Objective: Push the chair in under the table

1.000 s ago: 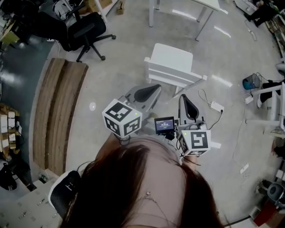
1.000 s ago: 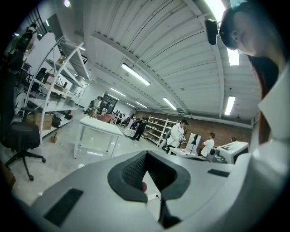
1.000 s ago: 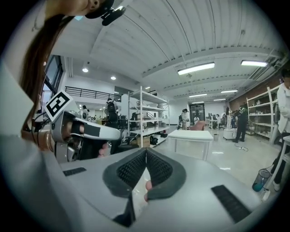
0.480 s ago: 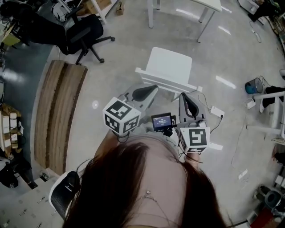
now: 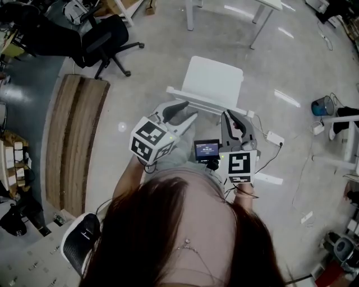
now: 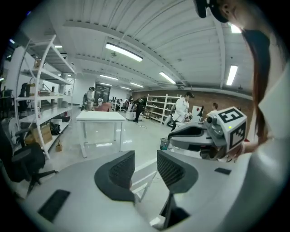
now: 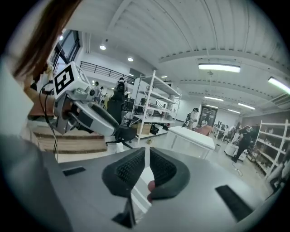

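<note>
A white chair (image 5: 212,83) stands on the concrete floor with its backrest toward me. The white table (image 5: 255,4) is beyond it at the top edge. My left gripper (image 5: 185,110) reaches the left end of the backrest's top rail. Its jaws are opening, and nothing is pressed between them. In the left gripper view the left gripper (image 6: 145,165) frames the chair (image 6: 141,180) in its gap, with the table (image 6: 100,117) farther off. My right gripper (image 5: 233,114) is shut beside the rail's right end. The right gripper (image 7: 146,165) shows a white sliver of the chair (image 7: 141,195) through its slit.
A black office chair (image 5: 106,39) stands at the far left, with long wooden planks (image 5: 73,140) on the floor below it. A power strip with its cable (image 5: 273,136) and a blue bucket (image 5: 321,105) lie to the right. Shelving (image 6: 41,90) lines the room, and people stand far off.
Both grippers have moved forward and down to the chair's backrest. The left jaws have gone from shut to apart. The right jaws stay shut.
</note>
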### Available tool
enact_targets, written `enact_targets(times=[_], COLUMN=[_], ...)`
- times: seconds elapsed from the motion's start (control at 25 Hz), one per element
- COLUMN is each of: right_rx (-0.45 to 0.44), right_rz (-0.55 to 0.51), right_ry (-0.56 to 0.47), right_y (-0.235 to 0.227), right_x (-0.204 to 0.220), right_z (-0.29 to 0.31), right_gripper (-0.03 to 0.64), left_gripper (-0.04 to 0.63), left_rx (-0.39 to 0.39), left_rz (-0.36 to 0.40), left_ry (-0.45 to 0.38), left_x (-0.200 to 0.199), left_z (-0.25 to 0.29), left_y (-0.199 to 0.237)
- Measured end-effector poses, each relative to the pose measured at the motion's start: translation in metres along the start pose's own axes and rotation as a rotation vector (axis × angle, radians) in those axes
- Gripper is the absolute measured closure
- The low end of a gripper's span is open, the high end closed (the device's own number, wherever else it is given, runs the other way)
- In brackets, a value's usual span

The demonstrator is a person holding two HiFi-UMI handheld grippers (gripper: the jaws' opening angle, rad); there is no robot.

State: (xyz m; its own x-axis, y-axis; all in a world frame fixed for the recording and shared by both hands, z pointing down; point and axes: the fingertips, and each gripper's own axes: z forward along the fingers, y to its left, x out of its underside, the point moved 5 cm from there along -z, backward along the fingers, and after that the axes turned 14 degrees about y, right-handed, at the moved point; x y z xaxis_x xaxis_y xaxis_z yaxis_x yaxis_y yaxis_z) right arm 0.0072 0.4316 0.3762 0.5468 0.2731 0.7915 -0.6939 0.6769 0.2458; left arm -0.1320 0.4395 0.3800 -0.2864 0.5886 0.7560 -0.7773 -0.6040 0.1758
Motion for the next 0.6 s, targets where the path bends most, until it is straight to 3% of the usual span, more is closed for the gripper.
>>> enact_targets(times=[0.24, 0.4, 0.6], right_rx=[0.023, -0.012, -0.060], right_rz=[-0.114, -0.136, -0.182], right_ry=[0.075, 0.114, 0.153], right_y=[-0.008, -0.014, -0.017], right_x=[0.008, 0.012, 0.016], right_z=[0.024, 0.036, 0.058], right_gripper=[0.594, 0.523, 0.491], left_gripper=[0.427, 0.416, 0.413], left_rx=[0.009, 0.010, 0.006], left_rz=[0.072, 0.146, 0.252], left_ry=[0.055, 0.109, 0.187], left_x=[-0.004, -0.007, -0.006], left_z=[0.027, 0.046, 0.069], left_y=[0.017, 0.022, 0.036])
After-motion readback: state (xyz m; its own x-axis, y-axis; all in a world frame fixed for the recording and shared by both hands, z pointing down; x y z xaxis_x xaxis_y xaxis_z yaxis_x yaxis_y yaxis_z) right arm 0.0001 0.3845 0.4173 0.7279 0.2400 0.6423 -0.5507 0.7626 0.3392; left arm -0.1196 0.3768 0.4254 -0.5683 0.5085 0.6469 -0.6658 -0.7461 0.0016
